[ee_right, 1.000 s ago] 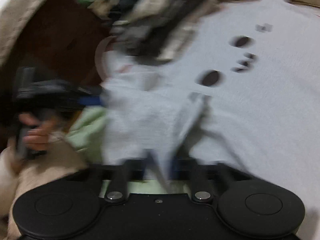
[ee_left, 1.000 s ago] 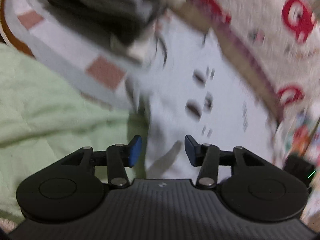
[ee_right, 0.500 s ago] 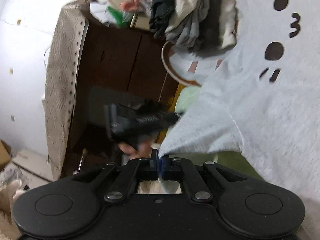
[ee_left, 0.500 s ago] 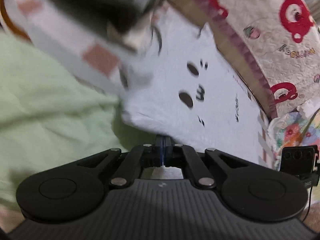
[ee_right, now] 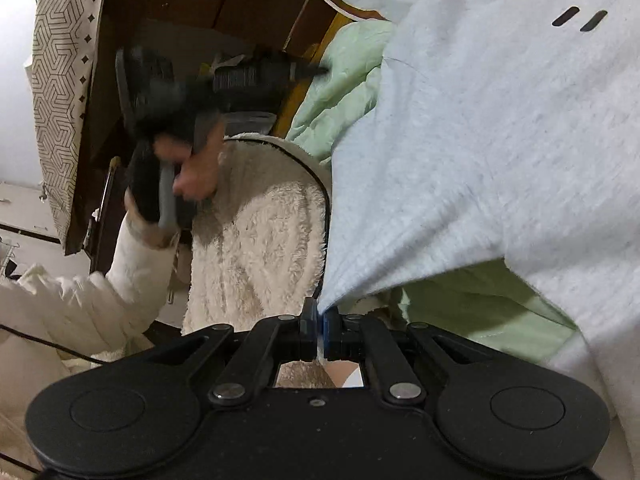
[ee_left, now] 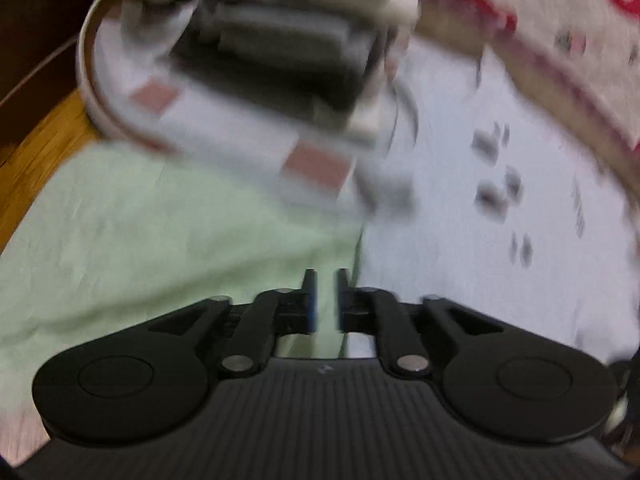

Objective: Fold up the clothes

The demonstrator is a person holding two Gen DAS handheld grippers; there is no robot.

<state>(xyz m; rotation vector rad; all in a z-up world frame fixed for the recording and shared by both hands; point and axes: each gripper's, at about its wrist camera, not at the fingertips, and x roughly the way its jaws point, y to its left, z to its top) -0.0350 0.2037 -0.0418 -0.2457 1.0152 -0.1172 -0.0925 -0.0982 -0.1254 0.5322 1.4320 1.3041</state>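
a home, likely a bedroom: a green sheet spread as the work surface, a printed quilt beside it, stacked clothes, a dark wooden cabinet and wood floor.

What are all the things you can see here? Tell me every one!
Grey shirt: one, pale grey with dark face print, spread on the sheet, corner pinched.
Green sheet: one, light green, under the shirt.
Clothes pile: one, dark and grey, blurred, far end.
Patterned quilt: one, cream with red shapes, right side.
Fluffy towel: one, cream, beside the shirt.
Left gripper: black, slightly open, empty.
Right gripper: black, shut on the shirt corner.
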